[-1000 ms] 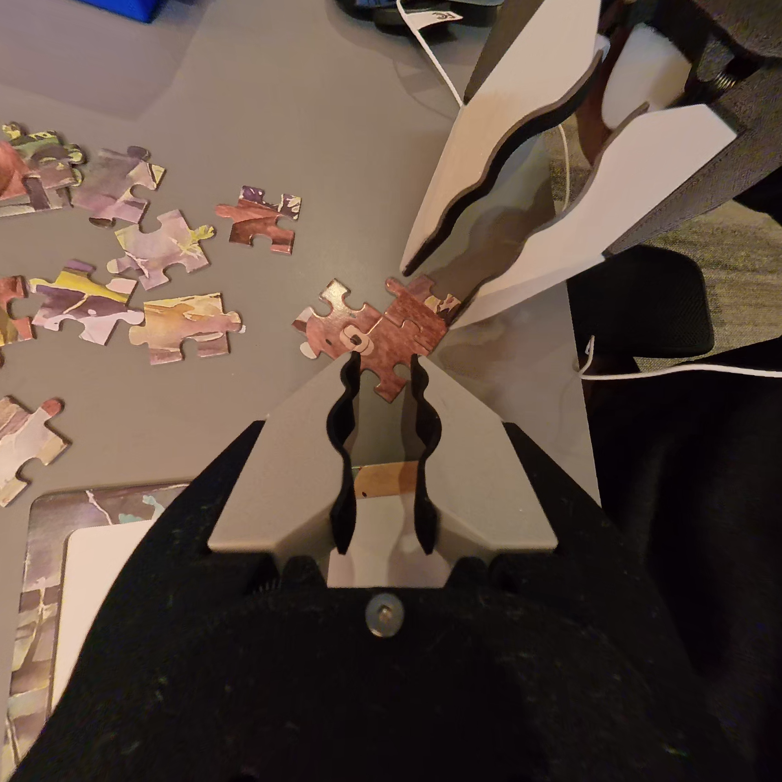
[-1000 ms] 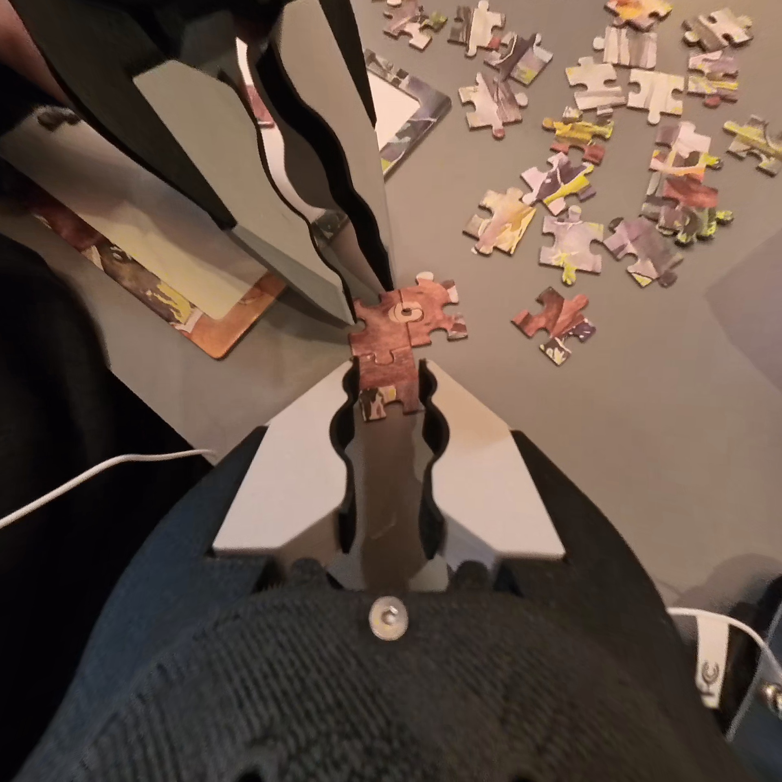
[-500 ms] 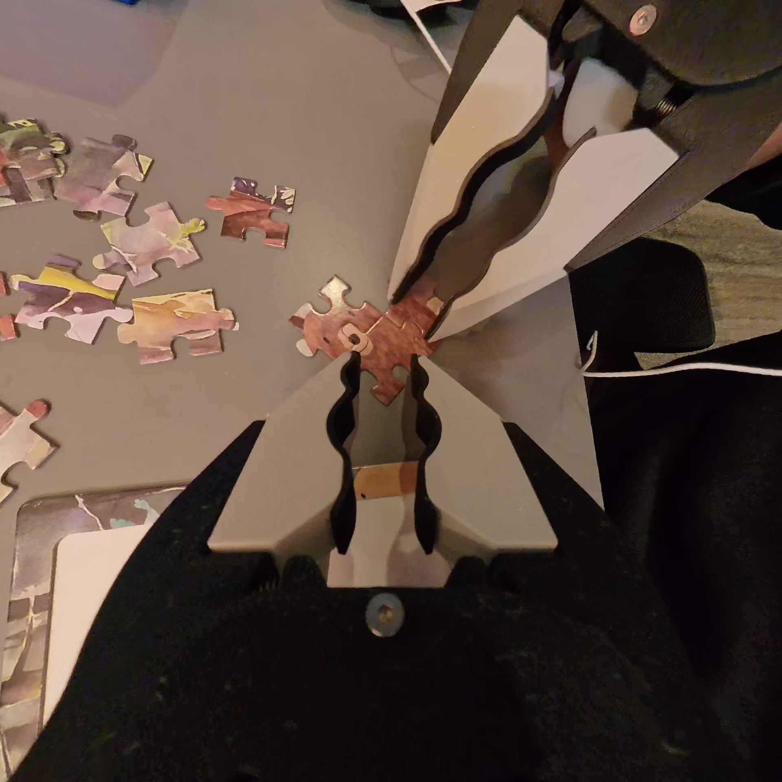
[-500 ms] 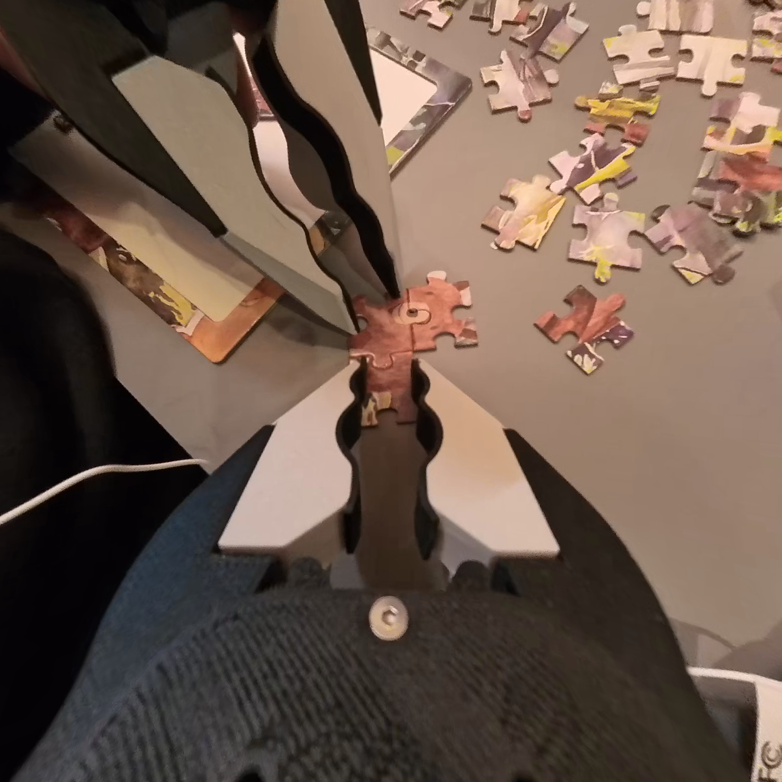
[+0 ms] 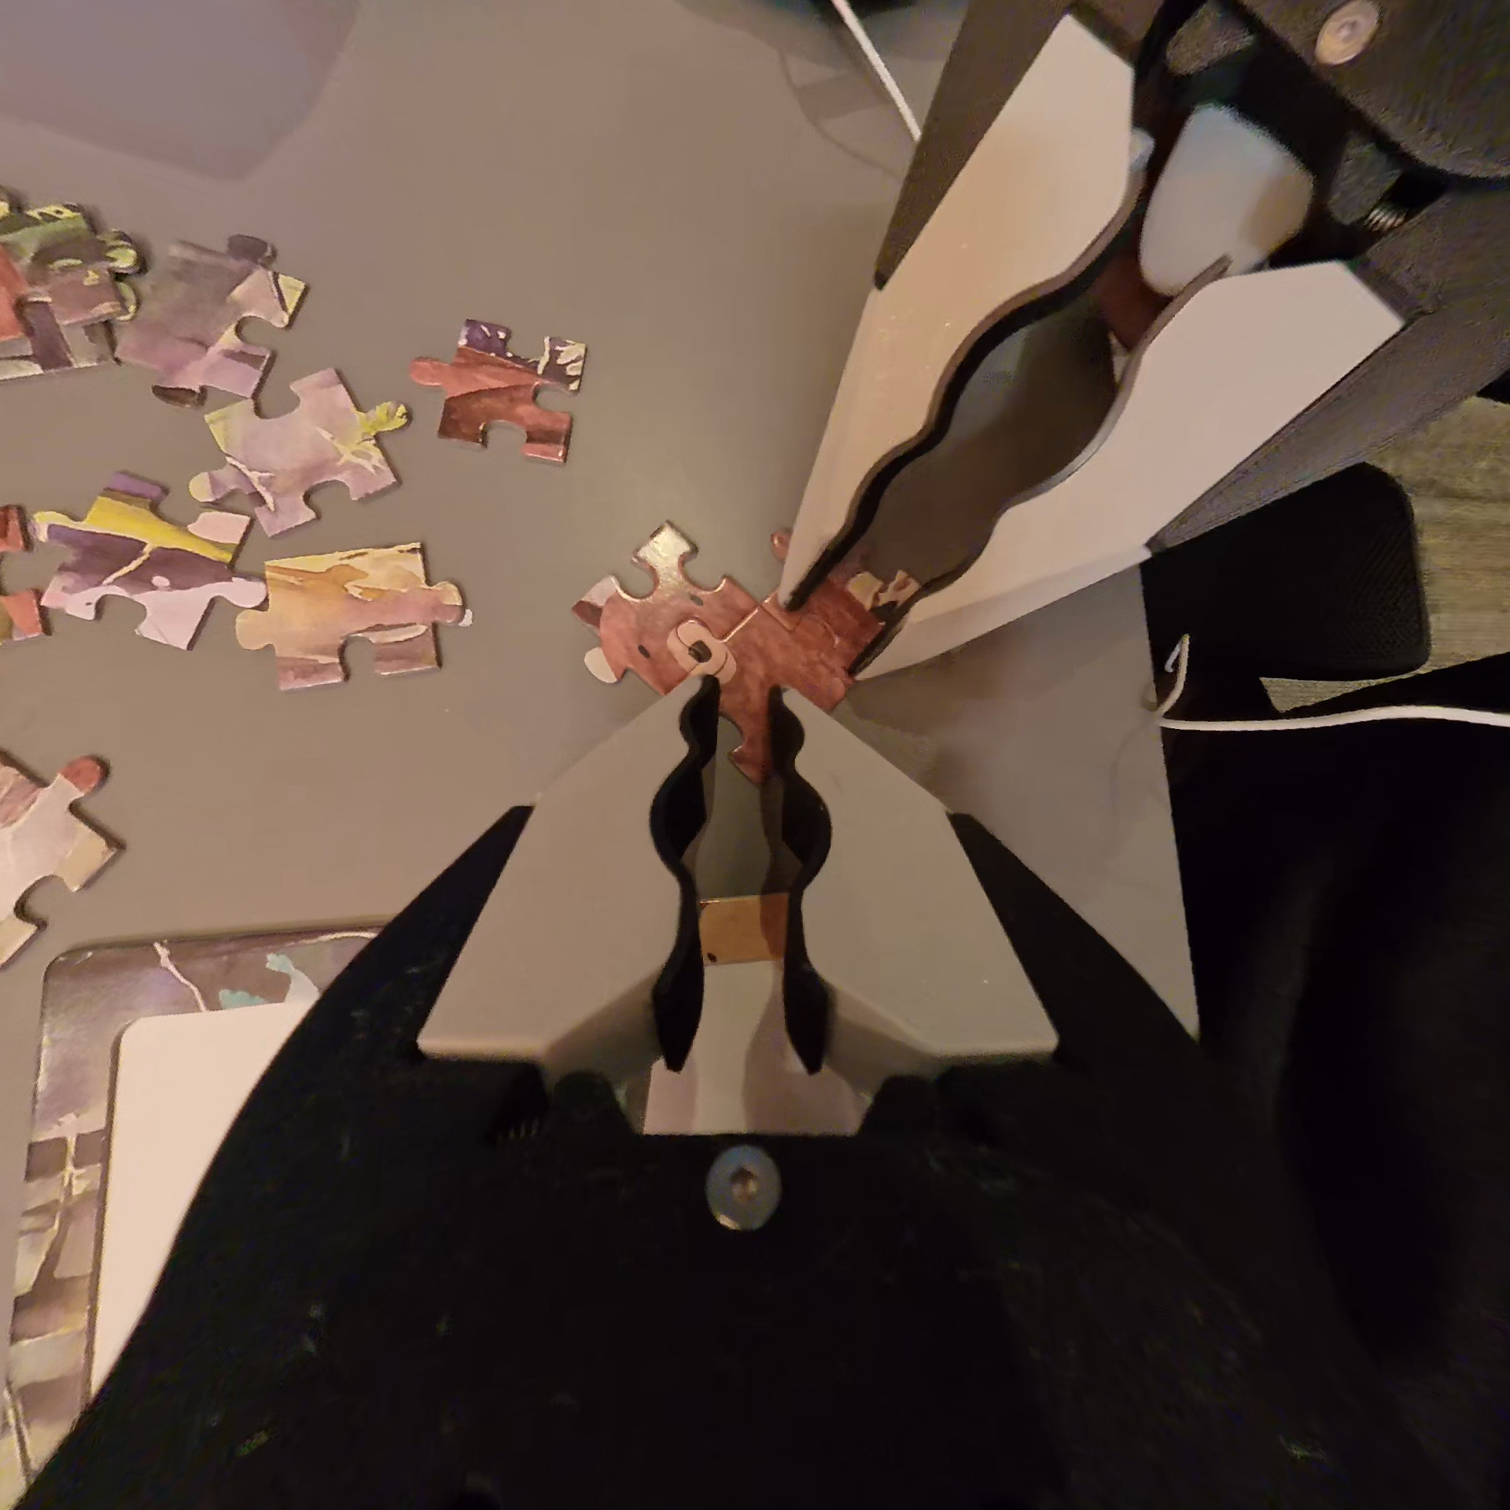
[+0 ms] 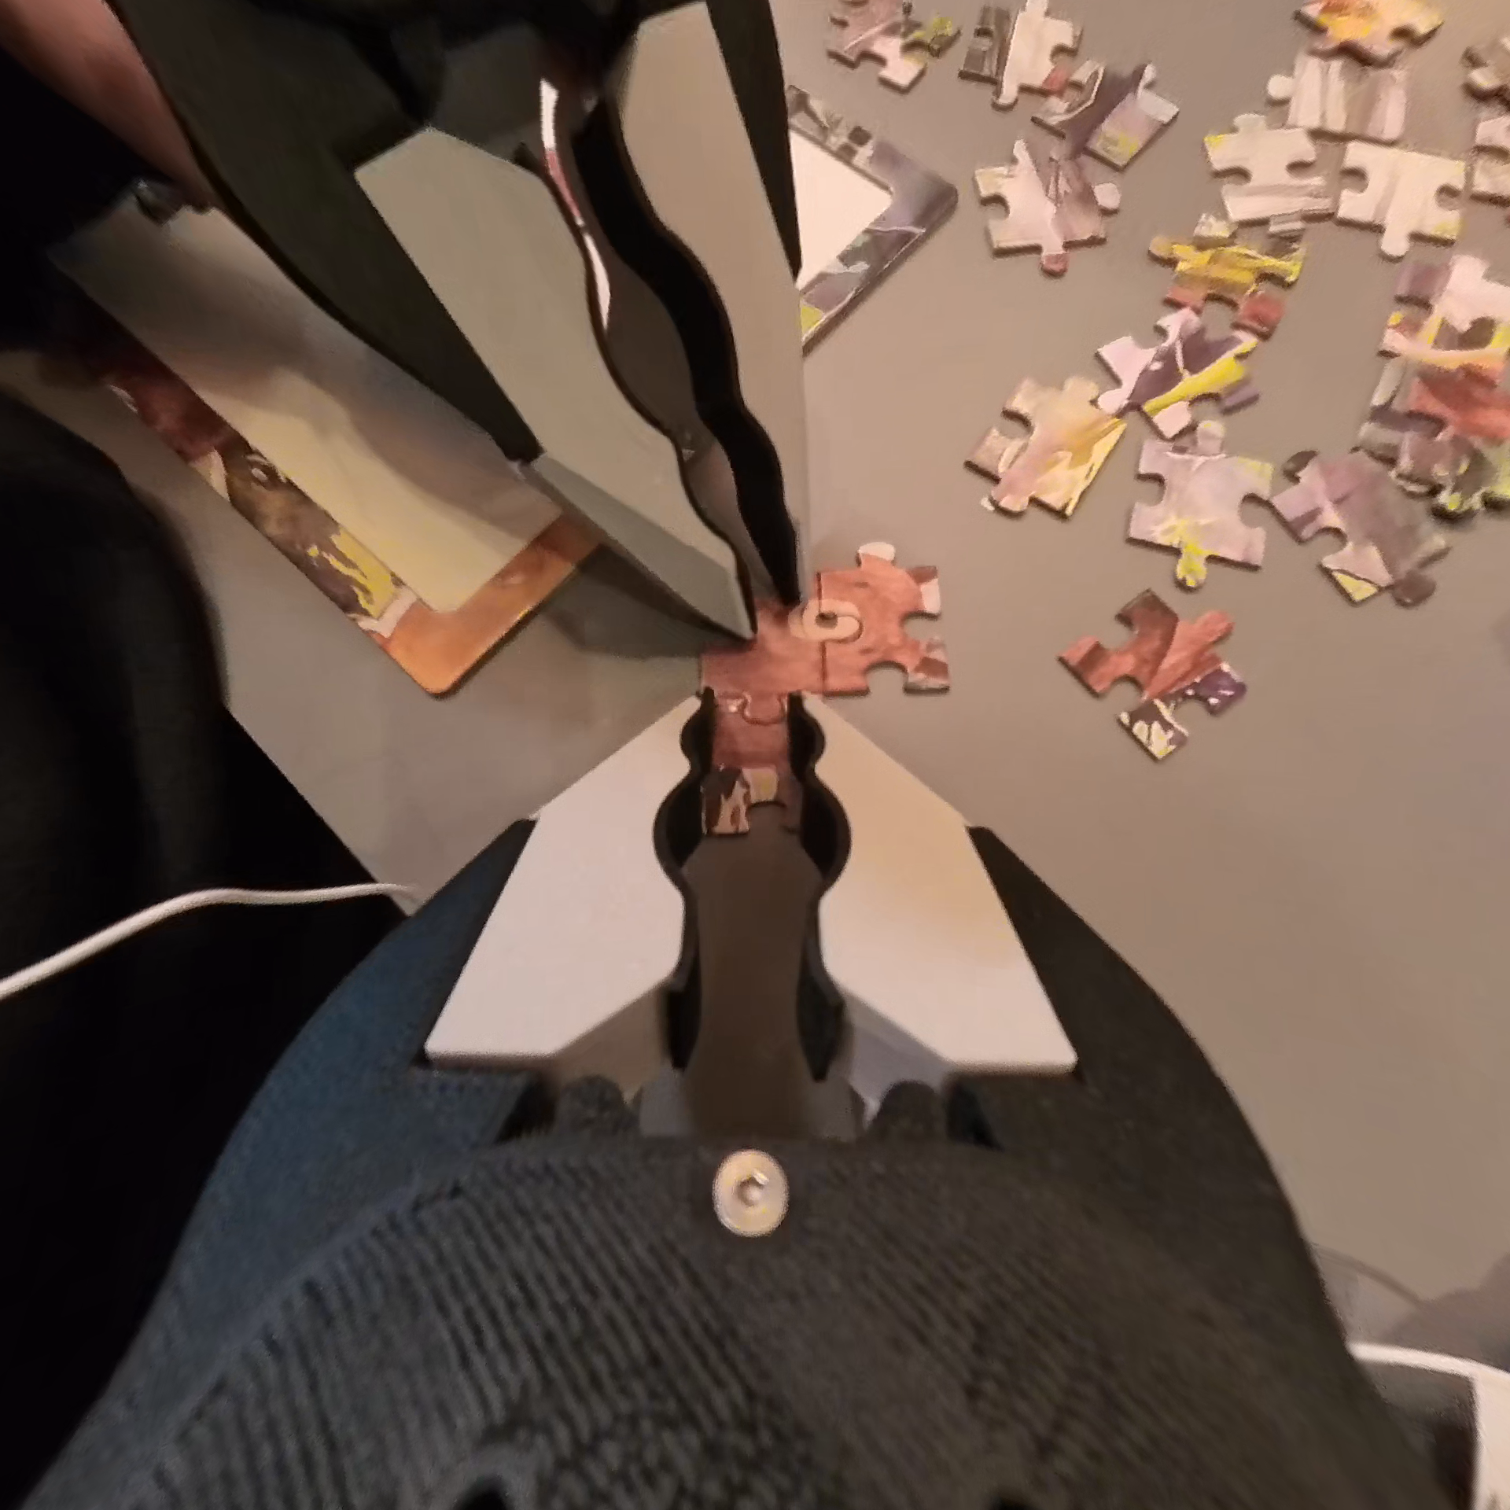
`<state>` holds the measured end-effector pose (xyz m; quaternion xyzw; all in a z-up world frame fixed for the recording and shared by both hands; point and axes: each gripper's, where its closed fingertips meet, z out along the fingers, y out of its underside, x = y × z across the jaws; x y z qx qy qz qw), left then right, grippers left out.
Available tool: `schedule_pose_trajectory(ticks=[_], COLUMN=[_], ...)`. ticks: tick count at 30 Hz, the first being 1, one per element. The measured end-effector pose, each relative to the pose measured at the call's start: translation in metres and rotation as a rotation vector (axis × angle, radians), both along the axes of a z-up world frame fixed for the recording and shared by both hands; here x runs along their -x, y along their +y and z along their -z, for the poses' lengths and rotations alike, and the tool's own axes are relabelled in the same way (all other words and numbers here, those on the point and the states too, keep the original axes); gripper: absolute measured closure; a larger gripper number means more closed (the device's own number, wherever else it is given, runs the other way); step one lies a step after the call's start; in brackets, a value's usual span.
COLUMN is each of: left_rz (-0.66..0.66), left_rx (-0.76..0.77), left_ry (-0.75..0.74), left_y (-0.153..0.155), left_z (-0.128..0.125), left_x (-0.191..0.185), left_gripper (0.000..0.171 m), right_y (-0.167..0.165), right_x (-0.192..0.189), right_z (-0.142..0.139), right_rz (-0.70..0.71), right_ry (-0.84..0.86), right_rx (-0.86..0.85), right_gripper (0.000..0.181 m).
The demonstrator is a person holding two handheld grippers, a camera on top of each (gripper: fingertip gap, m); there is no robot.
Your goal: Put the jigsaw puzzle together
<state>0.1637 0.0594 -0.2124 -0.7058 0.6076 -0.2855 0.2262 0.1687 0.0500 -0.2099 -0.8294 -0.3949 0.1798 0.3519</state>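
- A cluster of joined reddish-brown puzzle pieces [image 5: 739, 645] lies flat on the grey tabletop [image 5: 572, 245], close to its near edge.
- The left gripper [image 5: 742, 694] has its jaws narrowly apart around the cluster's lower tab; whether they actually press on it I cannot tell.
- The right gripper [image 6: 750, 719] has its jaws close on either side of the cluster's end piece, the one with a dark and yellowish patch; the piece sits between the fingers, but a firm pinch is not clear.
- The two grippers meet at the cluster from different sides, their tips almost touching over it.
- A loose red and purple piece [image 5: 502, 390] lies near the cluster, apart from it.
- Many loose pieces [image 6: 1201, 457] in purple, yellow and white are scattered farther from the cluster, beyond that red one.
- A puzzle frame [image 5: 73, 1103] with a white centre lies beside the cluster, partly under the left gripper.
- A white cable [image 5: 1340, 719] runs past the tabletop edge near the cluster.
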Motion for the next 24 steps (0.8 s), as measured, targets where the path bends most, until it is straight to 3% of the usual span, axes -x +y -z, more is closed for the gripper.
schedule_pose_trajectory(ticks=[4, 15, 19, 24], left_rz=[0.003, 0.0, -0.002, -0.023], left_rx=[0.016, 0.014, 0.011, -0.032], left_ry=[-0.002, -0.004, -0.003, -0.031], left_y=[-0.003, -0.003, -0.003, 0.004], left_z=[0.0, 0.0, 0.001, -0.007], left_x=[-0.001, -0.002, -0.002, -0.003], left_gripper=[0.171, 0.171, 0.171, 0.164], right_y=[0.0, 0.005, 0.016, -0.001], right_x=[0.0, -0.007, -0.029, -0.032], right_z=[0.0, -0.002, -0.027, -0.026], right_rz=[0.003, 0.036, 0.108, 0.084], right_ry=[0.016, -0.004, 0.011, 0.075], right_rx=[0.012, 0.019, -0.117, -0.039], right_gripper=[0.166, 0.165, 0.165, 0.147])
